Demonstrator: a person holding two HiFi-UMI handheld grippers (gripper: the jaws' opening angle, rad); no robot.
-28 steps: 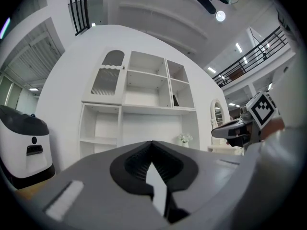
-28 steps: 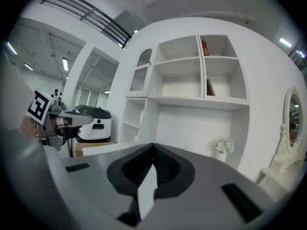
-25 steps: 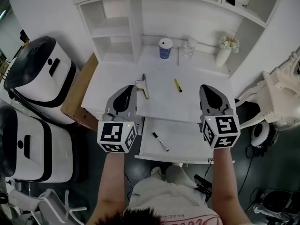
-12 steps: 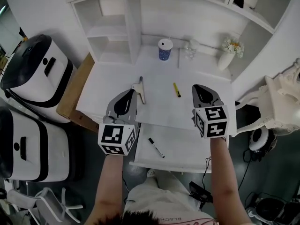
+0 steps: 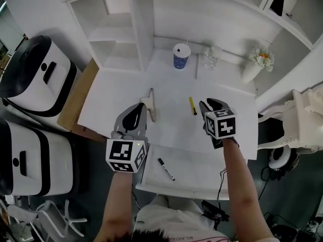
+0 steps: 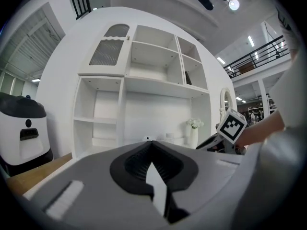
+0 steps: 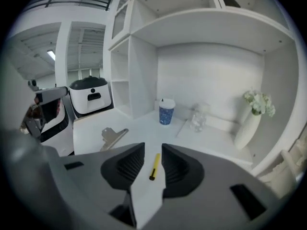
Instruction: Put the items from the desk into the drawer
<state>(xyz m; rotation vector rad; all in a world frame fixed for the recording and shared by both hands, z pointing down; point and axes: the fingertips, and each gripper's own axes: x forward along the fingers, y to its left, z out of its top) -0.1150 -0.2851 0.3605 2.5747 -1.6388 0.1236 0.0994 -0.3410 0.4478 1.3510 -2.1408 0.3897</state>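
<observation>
White shelving unit (image 5: 121, 29), dark floor (image 5: 290, 183), ornate white furniture (image 5: 308, 120), ceiling lights (image 6: 233, 4)

Grey gripper shells (image 5: 120, 126), black ribbed jaws, black-and-white marker cubes (image 5: 125, 155), bare forearms, white printed shirt (image 5: 166, 222)

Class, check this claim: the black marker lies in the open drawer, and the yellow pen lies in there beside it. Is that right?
Not quite. The black marker does lie in the open drawer, but the yellow pen lies up on the desk, not in the drawer. The head view shows this.
</observation>
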